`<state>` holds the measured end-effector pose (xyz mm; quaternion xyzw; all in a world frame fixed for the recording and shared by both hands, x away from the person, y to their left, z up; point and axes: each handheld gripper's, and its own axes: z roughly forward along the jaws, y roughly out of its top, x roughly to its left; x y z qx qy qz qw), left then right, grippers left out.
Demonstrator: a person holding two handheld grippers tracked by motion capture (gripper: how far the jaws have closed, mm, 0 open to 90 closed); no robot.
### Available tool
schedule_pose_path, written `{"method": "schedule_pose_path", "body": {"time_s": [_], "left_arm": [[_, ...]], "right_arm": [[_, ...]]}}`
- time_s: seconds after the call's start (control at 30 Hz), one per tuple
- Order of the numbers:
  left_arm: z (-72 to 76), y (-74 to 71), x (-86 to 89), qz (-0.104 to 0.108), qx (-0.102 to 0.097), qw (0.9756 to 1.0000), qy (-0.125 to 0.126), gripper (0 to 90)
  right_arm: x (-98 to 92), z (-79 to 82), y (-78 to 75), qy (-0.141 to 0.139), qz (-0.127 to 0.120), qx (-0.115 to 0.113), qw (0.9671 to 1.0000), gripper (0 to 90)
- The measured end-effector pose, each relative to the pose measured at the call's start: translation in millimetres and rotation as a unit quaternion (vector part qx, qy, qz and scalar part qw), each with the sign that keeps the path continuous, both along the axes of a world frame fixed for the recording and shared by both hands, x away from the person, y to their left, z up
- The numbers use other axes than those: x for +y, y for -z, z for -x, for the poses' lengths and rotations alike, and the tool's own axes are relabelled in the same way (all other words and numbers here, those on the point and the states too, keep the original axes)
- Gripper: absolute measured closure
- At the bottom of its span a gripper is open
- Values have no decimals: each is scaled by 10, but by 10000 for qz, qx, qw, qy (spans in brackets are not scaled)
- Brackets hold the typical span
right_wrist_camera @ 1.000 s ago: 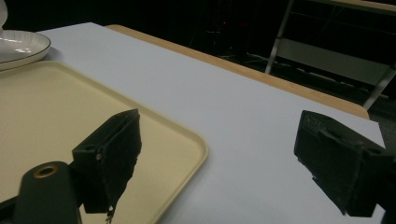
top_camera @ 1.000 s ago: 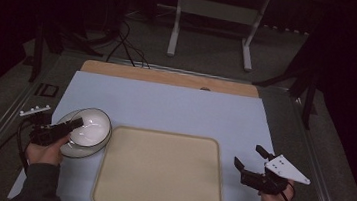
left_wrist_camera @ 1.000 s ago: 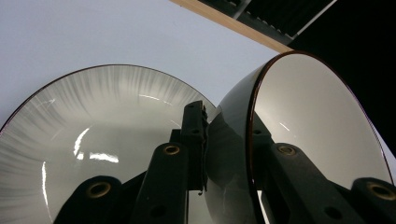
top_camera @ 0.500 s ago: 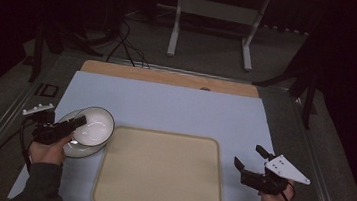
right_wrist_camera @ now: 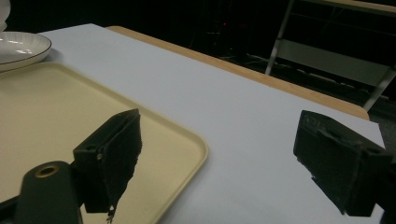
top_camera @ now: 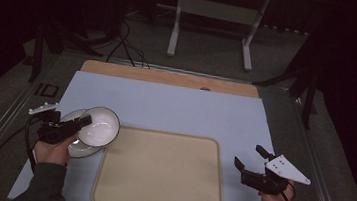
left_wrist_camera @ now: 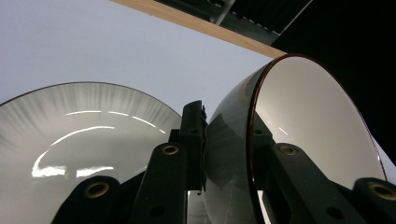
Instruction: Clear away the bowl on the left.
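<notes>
My left gripper [top_camera: 84,119] is shut on the rim of a white bowl with a dark edge [top_camera: 100,125]. The bowl hangs tilted above the table's left side, just over the left edge of the beige tray [top_camera: 158,179]. Below and to its left a white ribbed plate [top_camera: 72,148] lies on the table. In the left gripper view one jaw sits outside the bowl [left_wrist_camera: 308,116] wall and one inside, with the plate [left_wrist_camera: 70,135] behind. My right gripper [top_camera: 247,155] stands open beside the tray's right edge, and nothing is between its jaws [right_wrist_camera: 224,140].
A pale blue mat [top_camera: 166,104] covers the table, with a wooden strip [top_camera: 169,77] along the far edge. The tray [right_wrist_camera: 56,116] holds nothing. A metal stand [top_camera: 213,13] and cables are on the floor beyond the table.
The left gripper has lifted the bowl off the plate and carried it right, toward the tray; the plate now shows beneath it. The right gripper has stayed put.
</notes>
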<state>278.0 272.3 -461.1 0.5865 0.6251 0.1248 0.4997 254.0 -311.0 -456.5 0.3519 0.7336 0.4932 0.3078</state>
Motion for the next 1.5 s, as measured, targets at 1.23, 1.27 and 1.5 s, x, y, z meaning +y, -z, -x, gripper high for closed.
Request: {"method": "schedule_pose_path", "body": {"time_s": [1.23,1.27,1.5], "left_arm": [[-30,-67,-402,84,-138,9983,561,764],[-30,-69,-414,88,-133,9982,575,764],[-37,-71,-501,71,-132,9977,668,764]], "right_arm": [[-5,4,-2,20,-8,-5,10000,148],[-5,4,-2,19,-7,-6,10000,148],[-7,4,-2,21,-8,-13,10000,148]]}}
